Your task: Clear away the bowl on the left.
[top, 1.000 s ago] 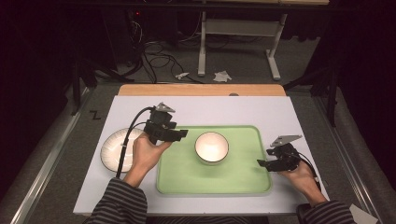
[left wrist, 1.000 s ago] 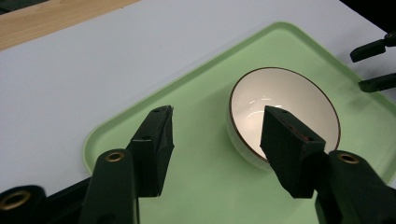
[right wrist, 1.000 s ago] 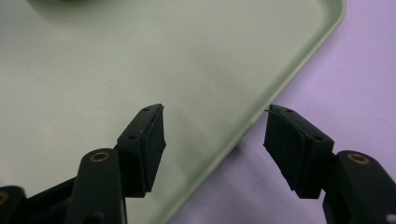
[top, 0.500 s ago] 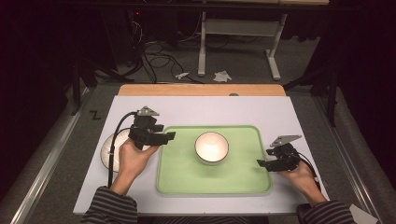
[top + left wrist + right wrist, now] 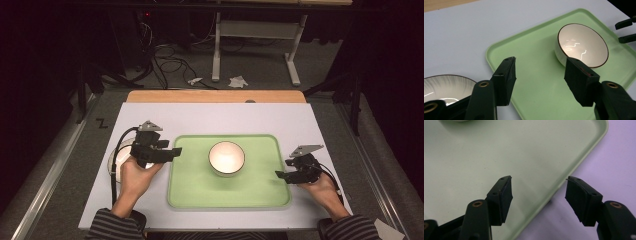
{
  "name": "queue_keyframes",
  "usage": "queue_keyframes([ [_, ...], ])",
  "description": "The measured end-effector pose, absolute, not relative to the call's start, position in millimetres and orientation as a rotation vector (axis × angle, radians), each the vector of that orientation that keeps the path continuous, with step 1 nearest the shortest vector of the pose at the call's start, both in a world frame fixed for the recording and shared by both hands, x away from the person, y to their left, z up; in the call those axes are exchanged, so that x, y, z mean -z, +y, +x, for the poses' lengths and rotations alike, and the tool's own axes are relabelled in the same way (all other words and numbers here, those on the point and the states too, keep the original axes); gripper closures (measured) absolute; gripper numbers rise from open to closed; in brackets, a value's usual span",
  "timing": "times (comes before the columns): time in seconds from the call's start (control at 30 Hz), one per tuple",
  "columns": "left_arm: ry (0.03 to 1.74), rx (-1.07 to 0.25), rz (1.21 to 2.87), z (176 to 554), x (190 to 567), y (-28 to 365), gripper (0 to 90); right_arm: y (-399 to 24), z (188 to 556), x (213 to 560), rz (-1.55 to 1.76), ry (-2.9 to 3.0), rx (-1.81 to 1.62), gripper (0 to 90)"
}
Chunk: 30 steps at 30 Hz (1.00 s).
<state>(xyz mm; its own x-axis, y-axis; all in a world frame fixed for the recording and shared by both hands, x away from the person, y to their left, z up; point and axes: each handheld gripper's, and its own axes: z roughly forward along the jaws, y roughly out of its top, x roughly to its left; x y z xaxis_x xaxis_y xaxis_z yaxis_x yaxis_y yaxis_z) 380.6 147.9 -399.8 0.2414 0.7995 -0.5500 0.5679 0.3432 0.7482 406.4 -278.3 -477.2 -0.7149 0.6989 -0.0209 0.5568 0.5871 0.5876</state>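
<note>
A white bowl (image 5: 226, 157) with a dark rim stands upright in the middle of a light green tray (image 5: 190, 192). My left gripper (image 5: 174, 152) hovers over the tray's left edge, open and empty, pointing toward the bowl. In the left gripper view the left gripper (image 5: 540, 62) frames the tray's corner (image 5: 499, 48), with the bowl (image 5: 584, 45) apart, beyond the right jaw. My right gripper (image 5: 282, 170) is at the tray's right edge, open. In the right gripper view the right gripper (image 5: 539, 180) straddles the tray's rim (image 5: 564, 178) without touching it.
A white plate (image 5: 116, 161) with a dark rim lies on the white table left of the tray, partly under my left hand; the plate (image 5: 446, 86) also appears beside the left jaw. A wooden strip (image 5: 215, 96) runs along the table's far edge. Cables and desk legs lie beyond.
My left gripper has moved left, away from the bowl, to the tray's left edge. The right gripper, bowl and tray have stayed put.
</note>
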Motion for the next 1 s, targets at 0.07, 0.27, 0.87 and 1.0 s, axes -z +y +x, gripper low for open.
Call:
queue_keyframes([
  [0.07,1.446,-0.242,1.317,379,402,147,42.5,-278,406,477,1.038,2.569,-0.823,39.6],
  [0.27,1.436,-0.244,1.279,371,407,150,43.5,-278,406,477,1.035,2.563,-0.825,39.6],
  [0.87,1.458,-0.219,1.323,367,430,141,43.1,-279,405,475,1.031,2.568,-0.831,39.7],
  [1.0,1.463,-0.219,1.325,367,432,140,42.9,-278,405,476,1.036,2.562,-0.836,39.7],
])
